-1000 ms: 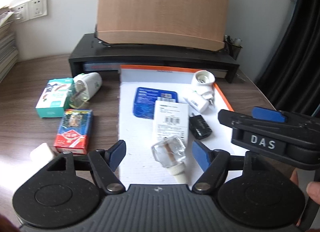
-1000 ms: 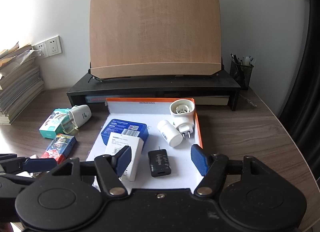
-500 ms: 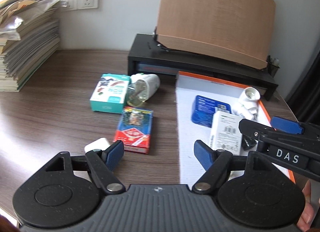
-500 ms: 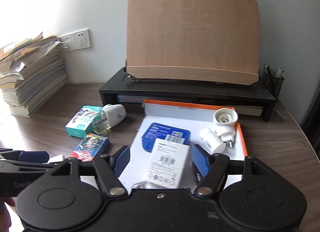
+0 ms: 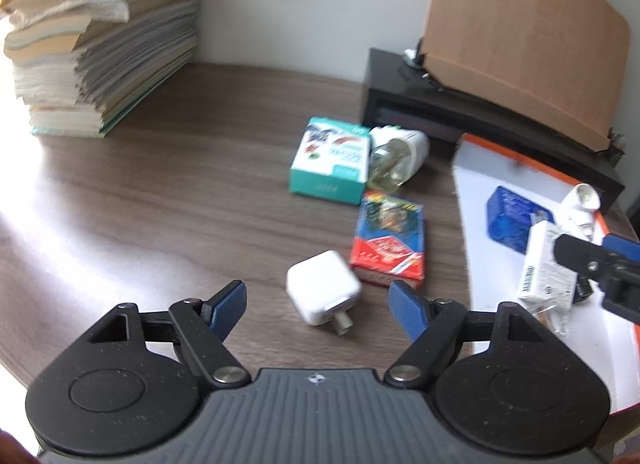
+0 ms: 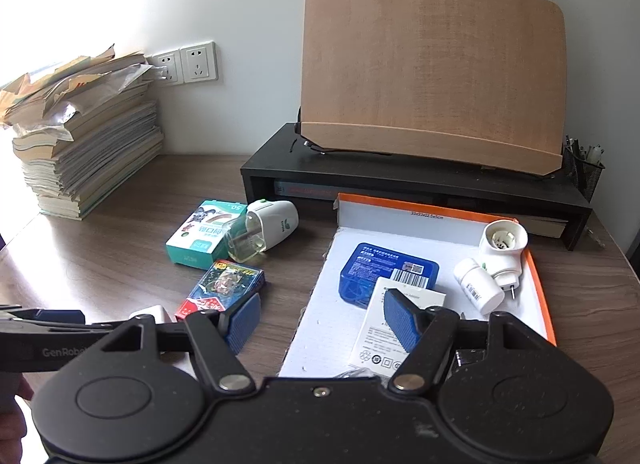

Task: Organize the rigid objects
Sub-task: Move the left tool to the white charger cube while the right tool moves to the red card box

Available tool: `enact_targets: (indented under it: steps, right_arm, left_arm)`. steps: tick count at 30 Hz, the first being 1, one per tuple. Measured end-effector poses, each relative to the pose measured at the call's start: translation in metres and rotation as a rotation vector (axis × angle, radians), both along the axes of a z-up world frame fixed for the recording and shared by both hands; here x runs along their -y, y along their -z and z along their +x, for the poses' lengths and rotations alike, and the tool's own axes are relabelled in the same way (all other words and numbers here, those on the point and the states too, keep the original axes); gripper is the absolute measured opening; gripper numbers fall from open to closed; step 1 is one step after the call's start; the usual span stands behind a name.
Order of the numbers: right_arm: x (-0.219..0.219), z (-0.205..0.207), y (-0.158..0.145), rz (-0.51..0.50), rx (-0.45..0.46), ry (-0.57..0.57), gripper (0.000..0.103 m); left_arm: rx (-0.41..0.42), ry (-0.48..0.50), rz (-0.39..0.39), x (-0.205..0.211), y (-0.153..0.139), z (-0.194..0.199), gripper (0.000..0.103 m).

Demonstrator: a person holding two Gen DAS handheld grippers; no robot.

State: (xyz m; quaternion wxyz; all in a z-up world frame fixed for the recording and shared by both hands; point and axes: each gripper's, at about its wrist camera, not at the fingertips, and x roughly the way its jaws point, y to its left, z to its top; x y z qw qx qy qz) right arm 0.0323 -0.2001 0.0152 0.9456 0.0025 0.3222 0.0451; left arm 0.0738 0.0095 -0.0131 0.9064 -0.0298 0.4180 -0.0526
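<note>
White charger (image 5: 323, 291) was now framed by the left gripper (image 5: 318, 306), swung off the tray (image 5: 472, 224), jaws opening, nothing pinched. It was probably targeted next; the right gripper (image 6: 320, 320) was held spread, empty.

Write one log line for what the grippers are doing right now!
left hand-held gripper: opening, empty, over small white square charger | right hand-held gripper: open, empty | shallow orange-rimmed white box: partly filled

Left of the charger (image 5: 323, 291), bare counter (image 5: 160, 224) is lying open up to the paper stack (image 5: 96, 52). Right of the charger, a card box (image 5: 390, 240) is crowding close; beyond it, a teal box (image 5: 332, 160) and a plug-in (image 5: 400, 156) are blocking the way.
</note>
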Motion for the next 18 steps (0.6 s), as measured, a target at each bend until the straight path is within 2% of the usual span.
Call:
enact_targets:
  steps: [6,11,13,15,16,18]
  right_arm:
    - [-0.004,0.001,0.007,-0.004,-0.026,0.003,0.081]
    - [-0.003,0.003,0.013,-0.004,-0.05,0.017,0.081]
    - [-0.004,0.005,0.015,-0.007,-0.058,0.02,0.081]
    - [-0.005,0.006,0.017,-0.007,-0.064,0.021,0.081]
    - [-0.006,0.008,0.017,-0.004,-0.068,0.021,0.081]
    - [-0.009,0.011,0.02,0.002,-0.077,0.019,0.081]
  left_arm:
    - [-0.03,-0.003,0.004,-0.003,0.017,0.013,0.092]
    - [-0.035,0.002,0.029,0.002,0.029,0.026,0.093]
    - [-0.032,0.018,0.044,0.003,0.034,0.031,0.082]
    - [-0.036,0.049,0.031,0.001,0.038,0.033,0.061]
    - [-0.019,0.059,0.048,0.001,0.037,0.032,0.055]
    - [-0.009,0.081,0.059,-0.003,0.037,0.03,0.052]
